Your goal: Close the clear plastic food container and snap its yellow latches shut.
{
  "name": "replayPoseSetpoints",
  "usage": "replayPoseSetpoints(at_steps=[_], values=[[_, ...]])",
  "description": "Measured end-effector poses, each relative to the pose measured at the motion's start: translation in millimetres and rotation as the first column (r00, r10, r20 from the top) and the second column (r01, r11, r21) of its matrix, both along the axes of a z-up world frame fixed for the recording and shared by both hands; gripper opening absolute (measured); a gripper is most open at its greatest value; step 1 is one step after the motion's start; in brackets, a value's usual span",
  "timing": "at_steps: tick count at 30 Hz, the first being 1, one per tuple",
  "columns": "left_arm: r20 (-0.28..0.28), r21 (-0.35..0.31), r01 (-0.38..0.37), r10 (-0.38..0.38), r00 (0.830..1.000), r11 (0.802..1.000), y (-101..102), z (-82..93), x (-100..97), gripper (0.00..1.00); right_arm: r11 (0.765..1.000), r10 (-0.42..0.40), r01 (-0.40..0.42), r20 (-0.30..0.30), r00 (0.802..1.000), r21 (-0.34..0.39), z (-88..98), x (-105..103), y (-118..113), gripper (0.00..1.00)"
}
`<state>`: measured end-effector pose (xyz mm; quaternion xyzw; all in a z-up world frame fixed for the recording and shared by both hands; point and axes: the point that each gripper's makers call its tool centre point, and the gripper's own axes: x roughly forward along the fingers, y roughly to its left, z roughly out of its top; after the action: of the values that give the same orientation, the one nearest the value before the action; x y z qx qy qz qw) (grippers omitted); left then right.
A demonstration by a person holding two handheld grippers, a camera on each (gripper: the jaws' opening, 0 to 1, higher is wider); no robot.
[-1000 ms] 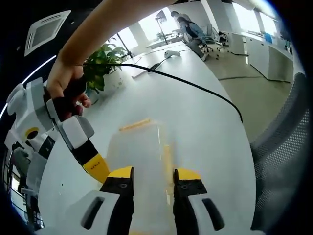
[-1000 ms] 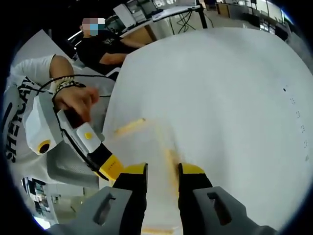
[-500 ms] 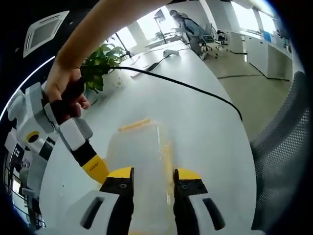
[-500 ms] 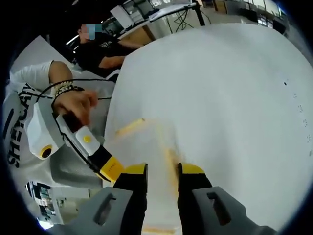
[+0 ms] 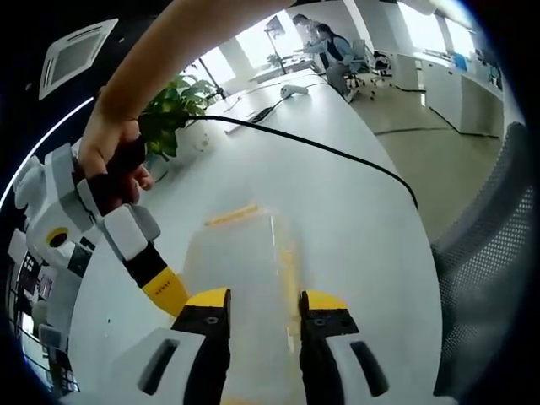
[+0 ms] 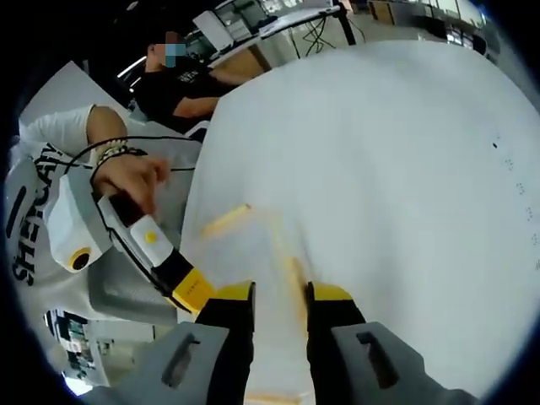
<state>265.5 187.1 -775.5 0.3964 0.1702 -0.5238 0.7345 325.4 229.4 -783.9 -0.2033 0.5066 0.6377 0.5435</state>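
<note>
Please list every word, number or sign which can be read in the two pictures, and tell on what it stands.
"SHE": large dark letters on the person's white shirt, cut off by the view's edge.
Small dark print on the right gripper's yellow jaw: too small to read.

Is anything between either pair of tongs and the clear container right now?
Nothing visible. The container lies right ahead of the left tongs and the right tongs, on bare table.

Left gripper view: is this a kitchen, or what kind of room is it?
Probably an open office, not a kitchen. A long white table carries a black cable, a potted plant stands at its edge, and desks with office chairs sit by bright windows.
</note>
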Motion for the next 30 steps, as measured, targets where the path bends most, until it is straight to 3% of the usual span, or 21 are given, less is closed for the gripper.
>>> replayPoseSetpoints(at_steps=[12,25,30], values=[[0.001,0.009,0.02,-0.02,1.0,1.0,2,1.2,-0.3,0.27,1.0,-0.012,0.011,0.024,1.0,0.022,4.8,0,16,0.2],[0.004,0.039,0.056,-0.056,0.998,0.998,3,2.9,-2.4,0.28,0.998,-0.016,0.012,0.069,0.997,0.054,9.1,7,16,0.2],[0.0,0.063,0.078,-0.078,0.997,0.995,6,-1.3,-3.8,0.4,0.999,-0.017,0.012,0.103,0.995,0.045,9.5,9,16,0.24]])
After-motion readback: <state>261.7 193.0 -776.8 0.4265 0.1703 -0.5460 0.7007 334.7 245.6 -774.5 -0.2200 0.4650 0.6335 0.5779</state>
